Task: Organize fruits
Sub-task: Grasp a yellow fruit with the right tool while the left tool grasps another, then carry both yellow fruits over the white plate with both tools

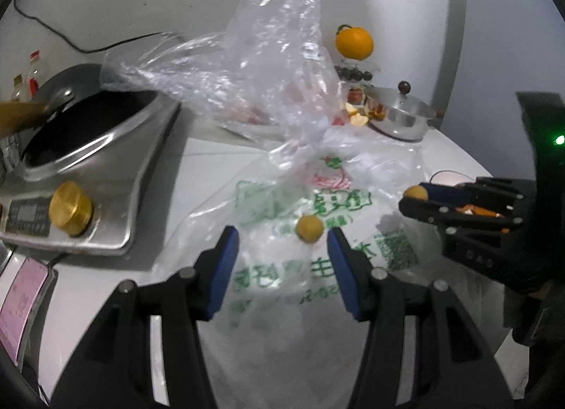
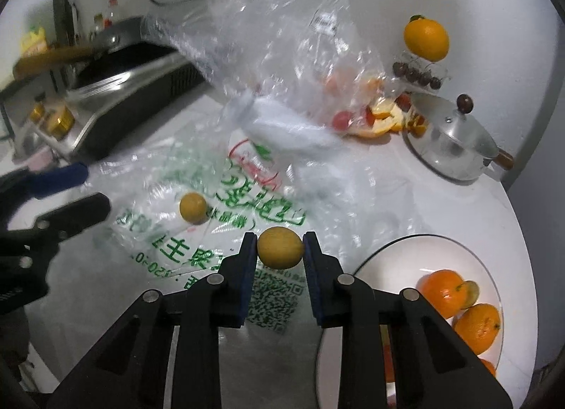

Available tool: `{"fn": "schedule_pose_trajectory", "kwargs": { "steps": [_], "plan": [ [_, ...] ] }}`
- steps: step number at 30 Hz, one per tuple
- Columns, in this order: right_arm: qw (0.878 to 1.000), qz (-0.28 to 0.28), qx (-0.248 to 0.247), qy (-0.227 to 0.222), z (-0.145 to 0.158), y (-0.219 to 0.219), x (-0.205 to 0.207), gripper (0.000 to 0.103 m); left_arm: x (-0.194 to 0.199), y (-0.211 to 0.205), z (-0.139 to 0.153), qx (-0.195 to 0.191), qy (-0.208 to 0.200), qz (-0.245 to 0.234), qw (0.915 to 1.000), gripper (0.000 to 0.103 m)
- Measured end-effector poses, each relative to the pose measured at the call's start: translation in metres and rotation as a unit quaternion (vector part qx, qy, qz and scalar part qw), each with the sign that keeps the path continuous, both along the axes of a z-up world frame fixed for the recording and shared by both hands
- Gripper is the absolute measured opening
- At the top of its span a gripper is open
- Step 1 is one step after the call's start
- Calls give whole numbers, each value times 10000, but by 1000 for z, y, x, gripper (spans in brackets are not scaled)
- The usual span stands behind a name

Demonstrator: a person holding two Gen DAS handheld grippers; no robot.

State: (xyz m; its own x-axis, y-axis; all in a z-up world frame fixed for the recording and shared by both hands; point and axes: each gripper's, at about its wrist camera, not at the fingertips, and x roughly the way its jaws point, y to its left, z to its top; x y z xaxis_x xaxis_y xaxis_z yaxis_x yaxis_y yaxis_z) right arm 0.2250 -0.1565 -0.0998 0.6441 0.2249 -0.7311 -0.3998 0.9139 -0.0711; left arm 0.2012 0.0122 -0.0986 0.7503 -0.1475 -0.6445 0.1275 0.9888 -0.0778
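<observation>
My right gripper (image 2: 280, 243) is shut on a small yellow fruit (image 2: 280, 250), held just above a flat plastic bag with green print (image 2: 247, 193). A second small yellow fruit (image 2: 193, 207) lies on that bag further left. In the left wrist view this loose fruit (image 1: 309, 228) sits just ahead of my left gripper (image 1: 284, 250), whose blue pads stand open with nothing between them. A white plate (image 2: 423, 243) at the lower right holds several oranges (image 2: 441, 290).
A crumpled clear bag (image 2: 275, 38) rises behind the printed one. An induction cooker with a wok (image 1: 88, 148) fills the left. At the back right are a lidded steel pot (image 2: 455, 140), orange peel (image 2: 381, 119) and an orange on a stand (image 2: 426, 38).
</observation>
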Motion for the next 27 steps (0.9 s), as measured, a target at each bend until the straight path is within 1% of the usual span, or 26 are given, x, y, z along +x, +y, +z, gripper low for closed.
{"fn": "schedule_pose_trajectory", "kwargs": {
  "steps": [3, 7, 10, 16, 18, 19, 20, 21, 25, 27],
  "plan": [
    [9998, -5, 159, -109, 9, -9, -4, 28, 10, -9, -2, 57, 58, -38, 10000, 54],
    [9993, 67, 331, -175, 15, -23, -6, 28, 30, -15, -14, -129, 367, -143, 9991, 53],
    [9988, 127, 458, -109, 12, -30, -7, 28, 43, -20, -23, -150, 618, -137, 9979, 53],
    [9977, 183, 643, -80, 8, -39, -7, 28, 58, -33, -37, 139, 888, -67, 9959, 51],
    [9975, 222, 671, -87, 8, -41, -9, 28, 63, -37, -42, 272, 972, -25, 9949, 46],
    [9973, 233, 696, -92, 8, -43, -9, 28, 64, -39, -44, 343, 1006, -19, 9943, 40],
    [9971, 244, 715, -90, 8, -44, -9, 28, 66, -41, -47, 405, 1040, -16, 9937, 39],
    [9970, 253, 729, -94, 8, -45, -10, 28, 68, -41, -49, 401, 1057, -12, 9936, 38],
    [9965, 232, 797, -89, 7, -53, -11, 28, 69, -40, -52, 392, 1015, -6, 9941, 26],
    [9964, 227, 809, -98, 7, -56, -13, 28, 69, -41, -52, 378, 979, 5, 9945, 26]
  ]
}}
